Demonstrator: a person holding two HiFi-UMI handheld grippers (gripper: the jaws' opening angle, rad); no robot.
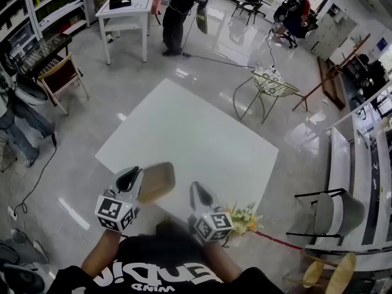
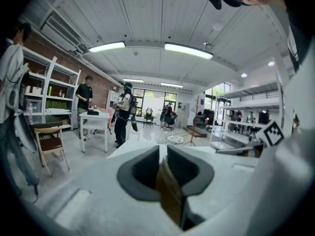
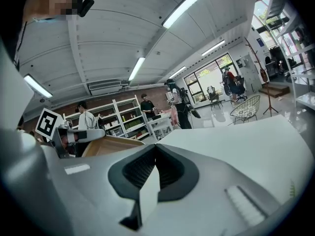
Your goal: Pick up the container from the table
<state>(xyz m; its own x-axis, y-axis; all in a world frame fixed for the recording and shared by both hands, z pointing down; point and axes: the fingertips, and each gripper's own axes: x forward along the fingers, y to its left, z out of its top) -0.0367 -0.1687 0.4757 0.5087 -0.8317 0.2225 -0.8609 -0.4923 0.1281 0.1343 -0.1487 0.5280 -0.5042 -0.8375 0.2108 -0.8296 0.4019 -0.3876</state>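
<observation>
Just past the person's black shirt (image 1: 153, 271), the left gripper (image 1: 135, 182) has its fingers (image 2: 142, 168) squeezed nearly together on one thin side wall of the tan container (image 1: 157, 181). The wall stands up straight between them, and the rest of the container sticks out toward the right gripper (image 1: 199, 193). The container is over the near edge of the white table (image 1: 196, 133), and the right gripper is just beside it, not touching, with its own fingers (image 3: 140, 171) closed on each other.
</observation>
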